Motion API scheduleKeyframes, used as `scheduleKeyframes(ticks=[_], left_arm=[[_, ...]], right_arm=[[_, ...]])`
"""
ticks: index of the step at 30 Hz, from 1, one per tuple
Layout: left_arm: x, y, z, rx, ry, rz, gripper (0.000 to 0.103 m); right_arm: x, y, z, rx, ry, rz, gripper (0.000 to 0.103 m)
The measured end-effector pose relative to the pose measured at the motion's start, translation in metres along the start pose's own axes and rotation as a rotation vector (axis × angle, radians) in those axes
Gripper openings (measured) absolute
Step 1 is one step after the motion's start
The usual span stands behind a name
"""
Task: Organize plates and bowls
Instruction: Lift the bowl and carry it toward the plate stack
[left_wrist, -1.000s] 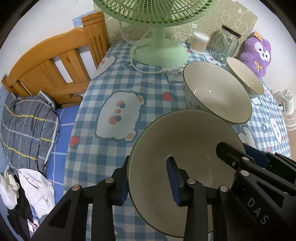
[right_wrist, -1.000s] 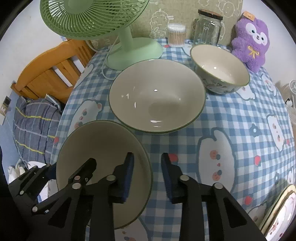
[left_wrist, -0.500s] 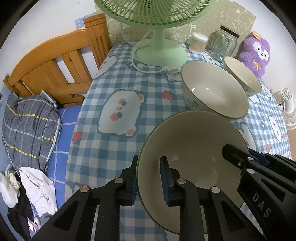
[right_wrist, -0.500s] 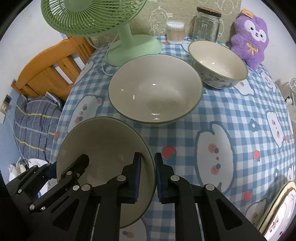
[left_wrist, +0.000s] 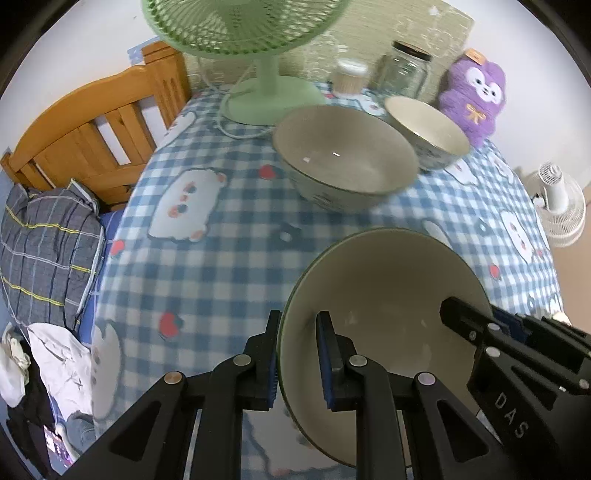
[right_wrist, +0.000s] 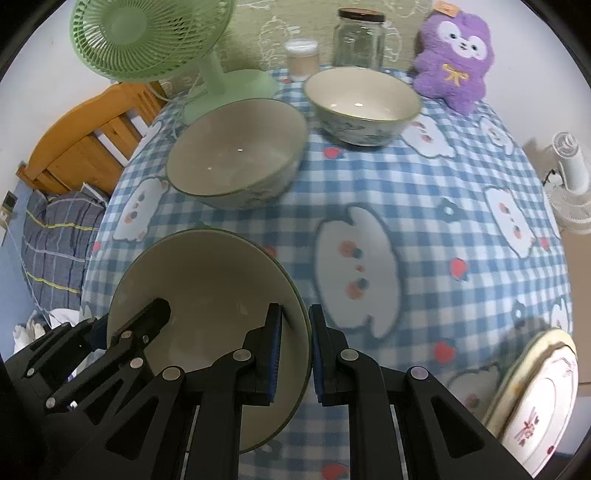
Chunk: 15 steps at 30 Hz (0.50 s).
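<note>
Both grippers hold one cream bowl with a green rim (left_wrist: 388, 295) (right_wrist: 207, 295), lifted above the checked tablecloth. My left gripper (left_wrist: 297, 354) is shut on its left rim; my right gripper (right_wrist: 295, 350) is shut on its right rim. A second large bowl (left_wrist: 343, 162) (right_wrist: 236, 151) stands further back on the table. A smaller patterned bowl (left_wrist: 424, 129) (right_wrist: 362, 103) stands behind it to the right. Plates (right_wrist: 535, 398) with a floral pattern lie at the table's near right edge.
A green desk fan (left_wrist: 266, 88) (right_wrist: 207, 74), a glass jar (right_wrist: 358, 37), a cotton-swab tub (right_wrist: 303, 59) and a purple plush toy (right_wrist: 450, 51) line the back. A wooden bed frame (left_wrist: 92, 136) and bedding (left_wrist: 44, 251) lie left. A white fan (right_wrist: 569, 184) stands on the floor at right.
Both grippers have closed onto the bowl's rim and raised it off the table, drawing back from the other bowls.
</note>
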<state>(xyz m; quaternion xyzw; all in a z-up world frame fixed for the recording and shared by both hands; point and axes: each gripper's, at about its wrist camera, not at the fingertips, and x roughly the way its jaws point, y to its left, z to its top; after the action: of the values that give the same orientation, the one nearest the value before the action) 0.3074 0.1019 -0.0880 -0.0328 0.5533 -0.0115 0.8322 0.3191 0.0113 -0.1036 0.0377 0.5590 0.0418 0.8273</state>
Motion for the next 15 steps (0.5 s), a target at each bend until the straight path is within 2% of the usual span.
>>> scheduleKeyframes(ticks=[15], left_arm=[[-0.020, -0.075, -0.049, 0.030, 0.002, -0.001, 0.016]], right_arm=[[-0.030, -0.068, -0.052, 0.018, 0.010, -0.006, 0.017]])
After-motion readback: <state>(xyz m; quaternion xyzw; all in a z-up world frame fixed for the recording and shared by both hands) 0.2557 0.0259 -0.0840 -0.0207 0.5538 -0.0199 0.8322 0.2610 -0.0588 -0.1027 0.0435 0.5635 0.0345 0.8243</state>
